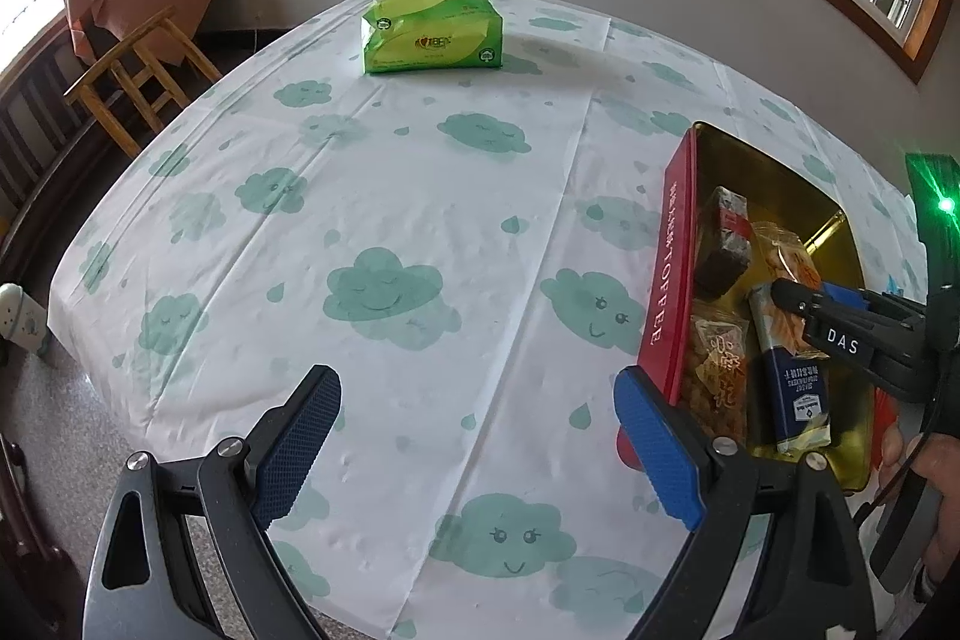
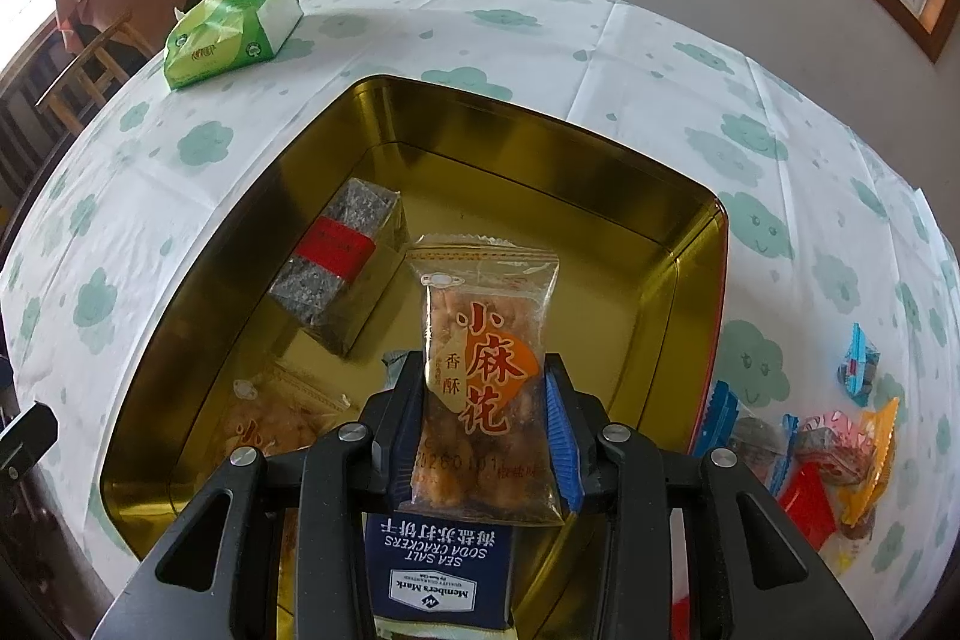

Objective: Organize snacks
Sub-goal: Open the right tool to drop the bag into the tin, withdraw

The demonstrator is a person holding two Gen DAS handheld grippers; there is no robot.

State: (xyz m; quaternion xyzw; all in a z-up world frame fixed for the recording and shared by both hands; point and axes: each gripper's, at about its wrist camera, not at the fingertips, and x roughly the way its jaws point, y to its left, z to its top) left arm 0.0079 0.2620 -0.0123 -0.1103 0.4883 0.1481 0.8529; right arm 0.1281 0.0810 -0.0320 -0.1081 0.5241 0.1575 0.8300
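Over the open gold-lined metal tin with red outer walls (image 2: 690, 244), the right gripper (image 2: 487, 430) hung with its jaws clamped on a clear plastic packet of fried twists printed with orange-red characters (image 2: 489, 340). The blue pads (image 2: 561, 430) pressed the packet's lower half from both sides; its upper half stood free above the tin floor.

Risks, as judged:
- Packet was held near one end only, and looked slippery. A quick tilt could have let it swing or slide out short of the chosen spot.
- Contents looked brittle. A harder squeeze could have crushed them.
- Directly below lay a navy sea-salt soda cracker pack (image 2: 441, 574), with a second twist packet (image 2: 276, 418) to its left and a dark speckled block with a red band (image 2: 336, 262) further in. Release from this height could have landed the packet across these rather than on the bare gold floor to the right.
- Fingers sat close to the near wall; a careless withdrawal could have nudged the tin on the white cloud-print tablecloth (image 1: 420, 196).

Pose: right gripper pitched steeply down into the tin, fingers level with one another. Left gripper (image 1: 477, 448) also pitched down, jaws spread wide and empty over the cloth, its right finger just beside the tin's red wall (image 1: 675, 280); contact could not be told.

More wrapped snacks (image 2: 828, 454) lay on the cloth to the right of the tin, not yet packed. A green tissue pack (image 1: 432, 28) sat at the far edge.
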